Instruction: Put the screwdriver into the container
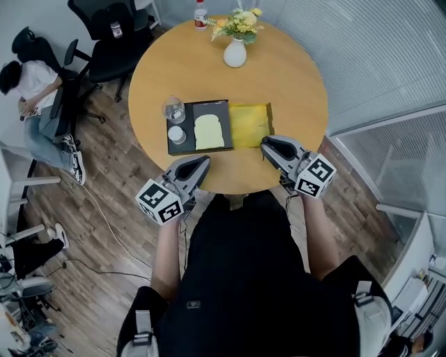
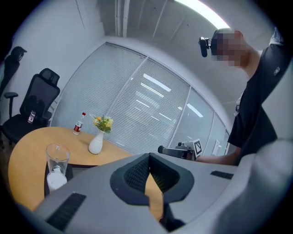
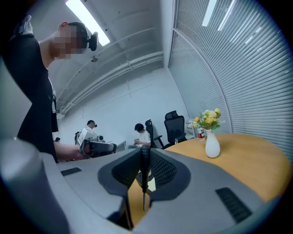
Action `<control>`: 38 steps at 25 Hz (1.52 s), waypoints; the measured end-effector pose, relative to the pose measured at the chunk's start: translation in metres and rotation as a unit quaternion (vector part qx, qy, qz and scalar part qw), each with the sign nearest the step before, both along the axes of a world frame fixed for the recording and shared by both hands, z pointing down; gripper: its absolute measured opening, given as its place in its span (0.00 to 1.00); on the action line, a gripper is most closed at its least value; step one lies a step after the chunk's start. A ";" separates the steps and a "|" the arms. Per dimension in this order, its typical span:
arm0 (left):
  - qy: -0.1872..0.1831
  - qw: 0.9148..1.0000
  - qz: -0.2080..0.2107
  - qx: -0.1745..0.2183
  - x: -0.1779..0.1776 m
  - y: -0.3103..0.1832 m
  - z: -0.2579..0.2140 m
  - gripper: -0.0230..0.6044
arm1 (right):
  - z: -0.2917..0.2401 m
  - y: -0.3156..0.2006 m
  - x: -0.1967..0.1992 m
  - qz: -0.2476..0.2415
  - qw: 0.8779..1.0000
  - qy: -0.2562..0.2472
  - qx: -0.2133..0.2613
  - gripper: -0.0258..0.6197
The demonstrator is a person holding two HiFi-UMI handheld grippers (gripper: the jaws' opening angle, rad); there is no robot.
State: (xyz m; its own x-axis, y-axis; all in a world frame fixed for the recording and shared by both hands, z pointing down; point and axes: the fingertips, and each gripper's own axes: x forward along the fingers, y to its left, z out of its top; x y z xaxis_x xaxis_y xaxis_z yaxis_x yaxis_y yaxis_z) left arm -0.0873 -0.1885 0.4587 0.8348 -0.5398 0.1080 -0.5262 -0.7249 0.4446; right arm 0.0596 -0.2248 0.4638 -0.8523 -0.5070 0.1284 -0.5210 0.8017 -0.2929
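The right gripper (image 1: 269, 145) has its jaws clamped on a black-handled screwdriver (image 3: 144, 168), tip down, at the tabletop's (image 1: 293, 84) near edge, beside the yellow container (image 1: 249, 127) (which touches the black tray's (image 1: 209, 105) right side). The tray holds a glass (image 1: 173, 109), a white cup (image 1: 177, 134) and a pale slice (image 1: 208, 132). The left gripper's (image 1: 203, 162) jaws are closed on nothing.

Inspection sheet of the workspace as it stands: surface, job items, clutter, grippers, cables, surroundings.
Surface: round wooden table.
Job's things: black-handled screwdriver, not yet in yellow rectangular container.
Clutter: black tray with clear glass, white cup, pale bread-shaped slice; white vase of yellow flowers; red-labelled bottle.
Grippers: left gripper shut, empty; right gripper shut on screwdriver.
Cables: thin cable on wooden floor.
Surroundings: black office chairs, seated person, slatted blinds.
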 end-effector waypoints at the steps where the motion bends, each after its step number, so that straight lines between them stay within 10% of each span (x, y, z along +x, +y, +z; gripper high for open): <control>1: 0.004 1.000 0.003 0.000 -0.001 -0.003 0.000 0.04 | 0.001 -0.001 -0.002 0.002 1.000 -0.002 -0.001 0.13; 38: -0.022 0.999 -0.007 -0.029 0.001 -0.058 0.022 0.04 | 0.168 -0.121 -0.006 0.017 0.986 0.096 -0.138 0.13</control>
